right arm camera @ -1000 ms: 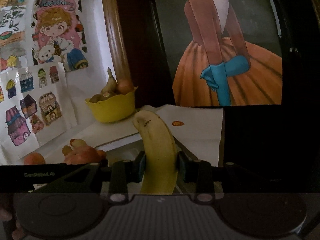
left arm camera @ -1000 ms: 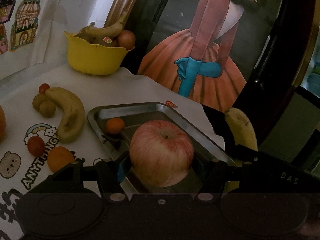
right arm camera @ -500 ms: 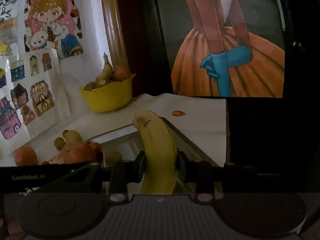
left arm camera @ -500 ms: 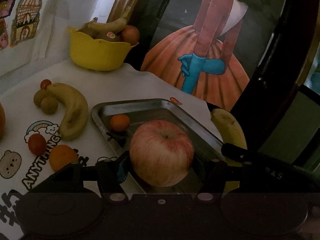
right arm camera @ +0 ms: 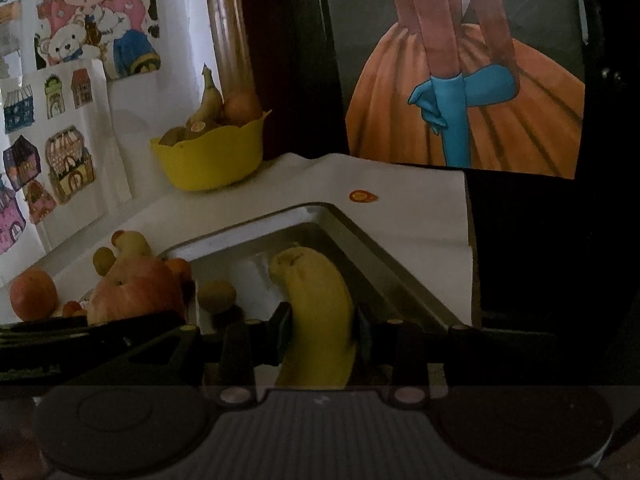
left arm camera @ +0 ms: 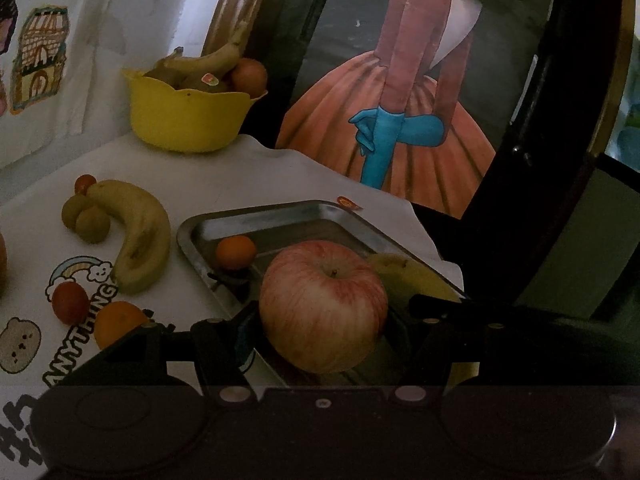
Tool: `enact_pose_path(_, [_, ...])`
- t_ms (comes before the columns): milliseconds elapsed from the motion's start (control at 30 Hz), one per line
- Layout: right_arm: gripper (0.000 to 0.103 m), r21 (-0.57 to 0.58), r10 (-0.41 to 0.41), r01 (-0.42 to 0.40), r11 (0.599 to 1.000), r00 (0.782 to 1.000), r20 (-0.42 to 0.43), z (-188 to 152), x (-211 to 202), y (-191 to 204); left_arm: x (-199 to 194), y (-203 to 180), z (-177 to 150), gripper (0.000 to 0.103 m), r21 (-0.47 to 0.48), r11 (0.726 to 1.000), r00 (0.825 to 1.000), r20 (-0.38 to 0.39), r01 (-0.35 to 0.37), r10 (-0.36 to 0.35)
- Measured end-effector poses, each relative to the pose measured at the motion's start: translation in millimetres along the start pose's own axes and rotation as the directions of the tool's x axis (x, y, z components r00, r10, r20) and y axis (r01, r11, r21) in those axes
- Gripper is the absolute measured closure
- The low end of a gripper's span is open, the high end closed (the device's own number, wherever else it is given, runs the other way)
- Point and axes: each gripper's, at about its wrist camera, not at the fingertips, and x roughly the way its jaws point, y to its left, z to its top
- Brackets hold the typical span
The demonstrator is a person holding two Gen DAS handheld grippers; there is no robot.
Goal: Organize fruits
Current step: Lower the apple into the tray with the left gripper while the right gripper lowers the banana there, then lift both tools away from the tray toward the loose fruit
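Observation:
My left gripper (left arm camera: 326,332) is shut on a red-yellow apple (left arm camera: 323,304) and holds it over the near end of a metal tray (left arm camera: 280,216). A small orange (left arm camera: 235,252) lies in the tray. My right gripper (right arm camera: 320,330) is shut on a yellow banana (right arm camera: 316,308) and holds it over the same tray (right arm camera: 360,236), tip pointing up. The banana (left arm camera: 404,276) also shows in the left wrist view just right of the apple. The apple (right arm camera: 136,288) shows at the left in the right wrist view.
A yellow bowl (left arm camera: 184,120) of fruit stands at the back by the wall. On the white cloth left of the tray lie a banana (left arm camera: 140,236), two kiwis (left arm camera: 86,220), small tomatoes (left arm camera: 70,302) and an orange (left arm camera: 118,322). A framed painting (left arm camera: 400,100) leans behind.
The right gripper has brought the banana forward and down over the tray, close beside the apple. The left gripper has kept the apple over the tray's near end.

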Motion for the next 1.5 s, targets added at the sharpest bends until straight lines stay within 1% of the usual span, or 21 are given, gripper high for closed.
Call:
enact_pose_path(267, [0.064,-0.016,-0.005,0.004,1.0,1.0,-0.017,-0.3,1.5,2.3,0.5,-0.8,-0.6,0.036,0.014,1.0,1.0,0.001,0.001,-0.001])
enact_pose_path(333, [0.064,-0.014,-0.004,0.003,1.0,1.0,-0.019,-0.1,1.8,2.3,-1.2,1.1,0.3,0.035,-0.021,0.999,0.999,0.001,0.034,-0.034])
enact_pose_path(400, [0.061,-0.017,-0.01,0.01,1.0,1.0,-0.013,0.2,0.6,2.5,-2.8,5.1,1.9,0.031,-0.063,0.996,0.998,0.002,0.069,-0.069])
enact_pose_path(467, [0.059,-0.02,-0.006,0.006,1.0,1.0,0.002,0.7,-2.4,2.5,-3.8,6.6,2.2,0.028,-0.08,0.994,0.998,0.007,0.069,-0.068])
enact_pose_path(533, [0.053,-0.021,-0.015,0.016,1.0,1.0,0.023,1.7,-7.3,2.9,-5.7,6.9,2.6,0.025,-0.087,0.995,0.998,0.024,0.058,-0.056])
enact_pose_path(600, [0.044,-0.024,-0.023,0.024,0.999,0.998,0.05,2.9,-13.7,3.1,-10.3,7.3,3.2,0.018,-0.093,0.994,0.997,0.057,0.054,-0.049])
enact_pose_path(633, [0.042,-0.026,-0.03,0.031,0.999,0.998,0.064,3.5,-17.1,3.5,-13.2,8.3,3.7,0.016,-0.097,0.994,0.996,0.077,0.053,-0.046])
enact_pose_path(700, [0.033,-0.033,-0.044,0.047,0.998,0.995,0.092,3.9,-24.3,4.9,-20.5,10.8,5.2,0.008,-0.109,0.993,0.992,0.122,0.047,-0.034])
enact_pose_path(733, [0.03,-0.034,-0.051,0.055,0.998,0.993,0.107,4.0,-28.0,5.4,-24.3,11.8,5.5,0.006,-0.116,0.992,0.989,0.148,0.043,-0.026])
enact_pose_path(800, [0.02,-0.035,-0.062,0.068,0.997,0.988,0.139,3.7,-36.8,6.6,-31.7,14.1,6.1,0.001,-0.131,0.991,0.981,0.193,0.036,-0.01])
enact_pose_path(833, [0.018,-0.036,-0.065,0.072,0.997,0.986,0.154,3.5,-41.1,6.8,-35.2,15.4,6.3,0.001,-0.14,0.99,0.977,0.214,0.033,-0.002])
enact_pose_path(900, [0.009,-0.036,-0.077,0.085,0.996,0.979,0.188,2.9,-50.0,8.6,-42.5,16.9,7.1,0.001,-0.152,0.988,0.969,0.247,0.03,0.009])
enact_pose_path(1000, [0.0,-0.038,-0.091,0.103,0.994,0.966,0.243,1.0,-66.4,11.9,-55.7,18.6,6.4,0.001,-0.155,0.988,0.955,0.294,0.025,0.022])
enact_pose_path(1100, [0.0,-0.048,-0.107,0.126,0.991,0.95,0.294,-1.5,-83.0,16.2,-70.8,22.3,4.8,0.001,-0.161,0.987,0.939,0.343,0.022,0.035])
enact_pose_path(1167, [0.0,-0.052,-0.115,0.138,0.989,0.94,0.321,-3.6,-94.1,20.0,-79.7,24.1,3.4,0.001,-0.163,0.987,0.928,0.368,0.007,0.054])
enact_pose_path(1267, [0.0,-0.064,-0.113,0.142,0.988,0.933,0.341,-6.8,-110.1,27.5,-93.0,29.3,1.3,0.001,-0.18,0.984,0.915,0.395,-0.007,0.079])
enact_pose_path(1400, [0.0,-0.088,-0.094,0.134,0.987,0.928,0.36,-13.4,-135.0,41.4,-115.8,38.1,1.0,0.001,-0.197,0.98,0.915,0.391,-0.026,0.103])
enact_pose_path(1500, [0.0,-0.104,-0.072,0.118,0.988,0.927,0.368,-19.8,-151.9,54.8,-137.5,45.2,-3.2,0.001,-0.171,0.983,0.911,0.392,-0.062,0.125])
